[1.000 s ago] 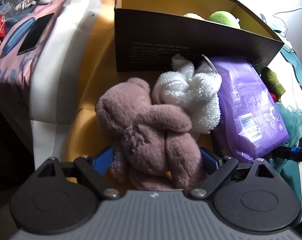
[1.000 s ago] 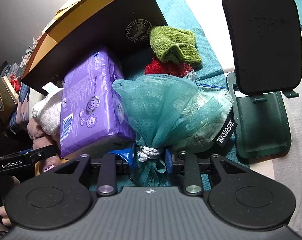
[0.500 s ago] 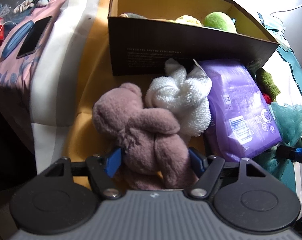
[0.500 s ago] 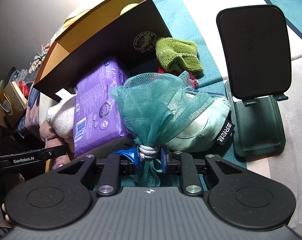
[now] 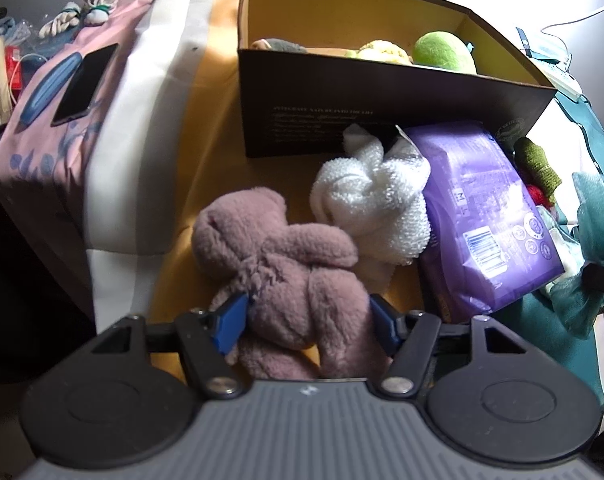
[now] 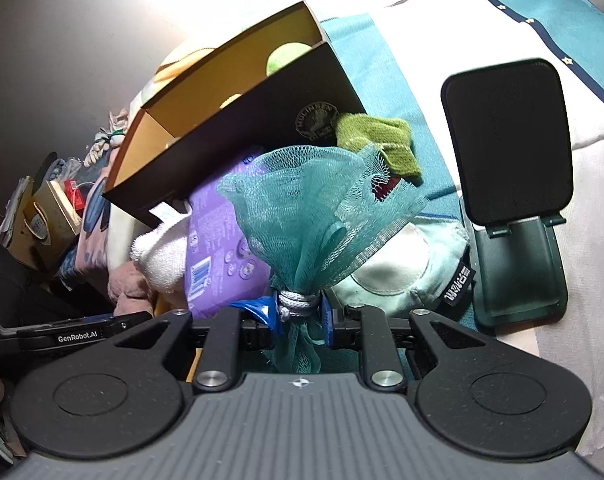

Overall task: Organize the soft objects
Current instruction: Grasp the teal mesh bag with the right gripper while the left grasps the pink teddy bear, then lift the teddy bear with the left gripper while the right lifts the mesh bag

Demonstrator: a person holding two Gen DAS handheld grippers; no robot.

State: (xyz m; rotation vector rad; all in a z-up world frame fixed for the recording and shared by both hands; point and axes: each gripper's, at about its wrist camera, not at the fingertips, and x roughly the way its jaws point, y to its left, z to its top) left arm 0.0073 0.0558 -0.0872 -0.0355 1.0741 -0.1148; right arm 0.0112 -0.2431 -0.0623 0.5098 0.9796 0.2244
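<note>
While the left gripper (image 5: 308,320) pinched the mauve plush toy (image 5: 286,264) between its blue pads (image 5: 230,318), the toy lay on the yellow stripe of the bedspread (image 5: 206,152), near the bed's left edge and in front of the open box (image 5: 382,116). White towel bundle (image 5: 372,208) touched the toy's right side and sat against the box's front wall. Purple pack (image 5: 486,216) sat just right of the towel, leaning under the box corner. Box held a green ball (image 5: 442,50) and other soft items. Right gripper (image 6: 298,314) was clamped on the teal mesh pouf (image 6: 314,208) at its corded neck, pouf upright above a pale green cap (image 6: 406,264). Olive knit cloth (image 6: 378,140) lay against the box corner. Dark phone stand (image 6: 514,200) stood farthest right on the bedspread.
</note>
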